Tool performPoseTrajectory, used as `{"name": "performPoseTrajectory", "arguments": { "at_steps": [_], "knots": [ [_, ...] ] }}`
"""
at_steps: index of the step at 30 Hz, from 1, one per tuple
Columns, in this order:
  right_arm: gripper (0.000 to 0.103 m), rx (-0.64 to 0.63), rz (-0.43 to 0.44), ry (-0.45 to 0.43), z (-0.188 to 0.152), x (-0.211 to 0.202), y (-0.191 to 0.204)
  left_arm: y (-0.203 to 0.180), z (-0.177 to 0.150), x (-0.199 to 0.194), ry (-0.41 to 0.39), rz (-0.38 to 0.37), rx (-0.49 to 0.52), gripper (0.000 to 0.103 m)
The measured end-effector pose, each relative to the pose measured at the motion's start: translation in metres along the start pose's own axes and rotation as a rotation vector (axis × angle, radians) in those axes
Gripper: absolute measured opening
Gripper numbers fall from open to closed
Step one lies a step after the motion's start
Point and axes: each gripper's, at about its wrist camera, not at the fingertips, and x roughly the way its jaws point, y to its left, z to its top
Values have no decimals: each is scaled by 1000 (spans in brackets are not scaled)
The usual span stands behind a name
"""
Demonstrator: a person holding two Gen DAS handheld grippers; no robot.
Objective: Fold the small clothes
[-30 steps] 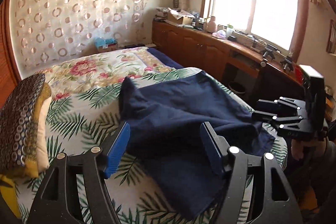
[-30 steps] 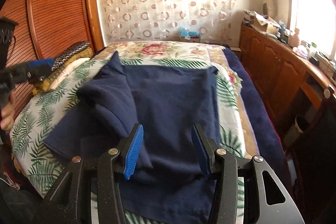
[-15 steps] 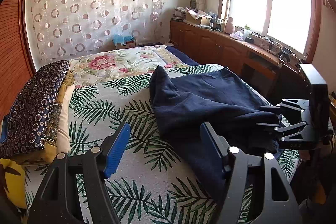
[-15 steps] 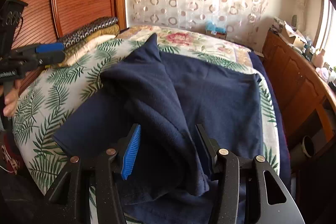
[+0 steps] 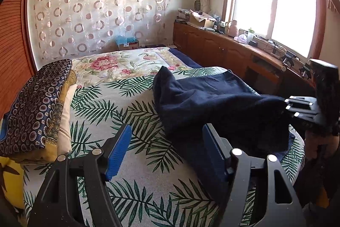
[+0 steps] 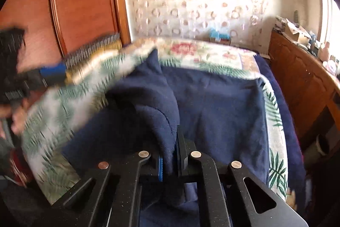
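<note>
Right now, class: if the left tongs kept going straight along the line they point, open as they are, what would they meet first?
Probably the palm-leaf bedspread. The left tongs tilt down toward bare cover, with the navy garment just off to their right finger; depth is hard to judge, so that finger might brush the cloth first.

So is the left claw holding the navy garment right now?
No, the left claw is open over the bedspread, its pads clear of the navy garment.

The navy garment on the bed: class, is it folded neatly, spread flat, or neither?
Neither. The navy garment lies partly doubled over in a rumpled heap on the bed, one bunched fold pinched in the shut right claw, whose jaws have just closed.
</note>
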Motion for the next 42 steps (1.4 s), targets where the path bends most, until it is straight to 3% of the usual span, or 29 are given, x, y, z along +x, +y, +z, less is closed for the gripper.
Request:
{"name": "performPoseTrajectory", "arguments": {
  "at_steps": [4, 7, 9, 13, 21, 26, 29, 33, 42],
  "knots": [
    [8, 33, -23, -93, 10, -33, -8, 1, 0, -2, -5, -2, 0, 70],
    [8, 40, -62, -114, 9, -53, -18, 0, -1, -3, -6, -7, -1, 70],
    [8, 50, -107, -76, 2, -53, -29, -3, -1, -3, -9, -12, 0, 70],
    [8, 99, -155, 95, -24, -28, -55, -7, 0, -4, -15, -15, 5, 70],
    [35, 137, -174, 107, -35, -48, -63, -10, 2, -6, -22, -11, 12, 70],
    [47, 124, -185, 44, -23, -74, -55, -10, 4, -6, -29, -10, 11, 70],
    [54, 102, -179, 21, -19, -82, -48, -11, 3, -6, -33, -11, 9, 70],
    [55, 71, -163, 16, -12, -75, -38, -11, 2, -6, -35, -4, 13, 70],
    [55, -30, -60, 55, 11, -24, -4, -10, -1, -7, -36, -4, 6, 70]
  ]
}}
